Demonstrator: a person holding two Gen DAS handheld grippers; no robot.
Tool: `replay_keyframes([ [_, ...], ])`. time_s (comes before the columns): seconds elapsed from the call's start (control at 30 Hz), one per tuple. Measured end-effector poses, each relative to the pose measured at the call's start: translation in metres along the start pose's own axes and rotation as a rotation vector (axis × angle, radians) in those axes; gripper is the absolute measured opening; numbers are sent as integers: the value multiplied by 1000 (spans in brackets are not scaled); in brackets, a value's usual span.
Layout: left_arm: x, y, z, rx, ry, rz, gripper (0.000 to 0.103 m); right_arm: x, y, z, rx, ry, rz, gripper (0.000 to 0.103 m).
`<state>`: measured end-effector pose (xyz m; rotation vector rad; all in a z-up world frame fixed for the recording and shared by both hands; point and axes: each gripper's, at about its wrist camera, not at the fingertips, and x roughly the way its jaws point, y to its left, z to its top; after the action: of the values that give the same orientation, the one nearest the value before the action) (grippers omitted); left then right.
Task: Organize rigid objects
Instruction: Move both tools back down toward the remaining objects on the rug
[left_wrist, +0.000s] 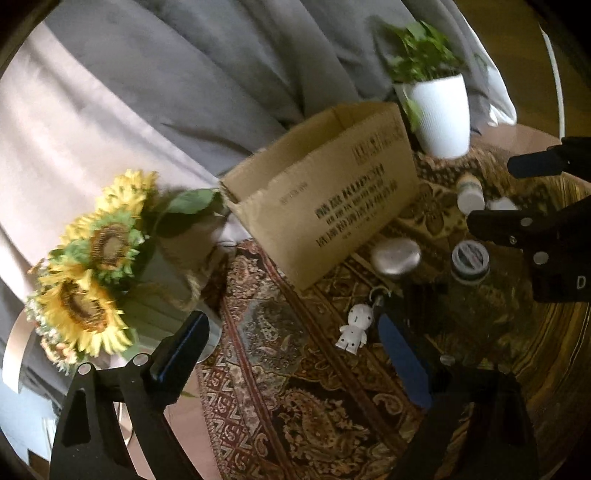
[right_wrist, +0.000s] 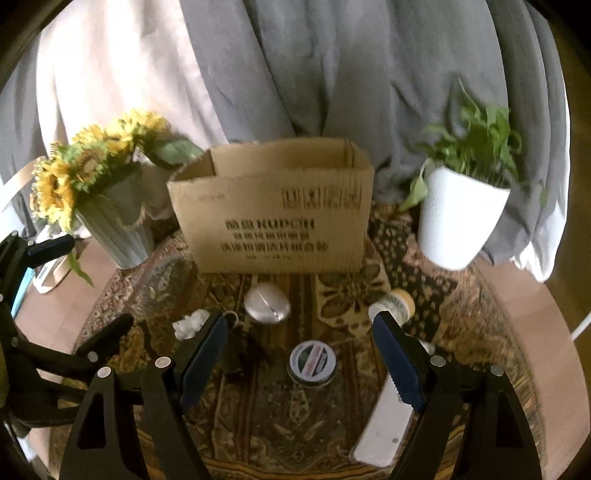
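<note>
An open cardboard box (left_wrist: 325, 195) (right_wrist: 273, 206) stands on a patterned rug. In front of it lie a silver oval tin (left_wrist: 396, 256) (right_wrist: 266, 303), a round labelled tin (left_wrist: 470, 260) (right_wrist: 312, 362), a white figure keychain (left_wrist: 352, 328) (right_wrist: 190, 324) and a small white bottle with a tan cap (left_wrist: 469, 194) (right_wrist: 393, 304). A flat white slab (right_wrist: 384, 424) lies under the right gripper's right finger. My left gripper (left_wrist: 291, 350) is open above the rug, the figure just inside its right finger. My right gripper (right_wrist: 301, 350) is open, with the round tin below its gap.
A vase of sunflowers (left_wrist: 92, 266) (right_wrist: 110, 206) stands left of the box, a white pot with a green plant (left_wrist: 439, 110) (right_wrist: 461, 214) to the right. Grey and pale curtains hang behind. Bare floor (right_wrist: 524, 295) borders the round rug (right_wrist: 258, 435).
</note>
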<state>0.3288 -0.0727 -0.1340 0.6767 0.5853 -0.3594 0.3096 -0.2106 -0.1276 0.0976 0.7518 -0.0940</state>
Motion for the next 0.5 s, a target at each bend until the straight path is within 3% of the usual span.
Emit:
replay_keyframes([
  [0.27,31,-9,-11,51,38,-50,86,20,2,-16,21,0,-70,82],
  [0.5,57,-14,-15,91,63,-100,78,49,0,-26,51,63,-75,82],
])
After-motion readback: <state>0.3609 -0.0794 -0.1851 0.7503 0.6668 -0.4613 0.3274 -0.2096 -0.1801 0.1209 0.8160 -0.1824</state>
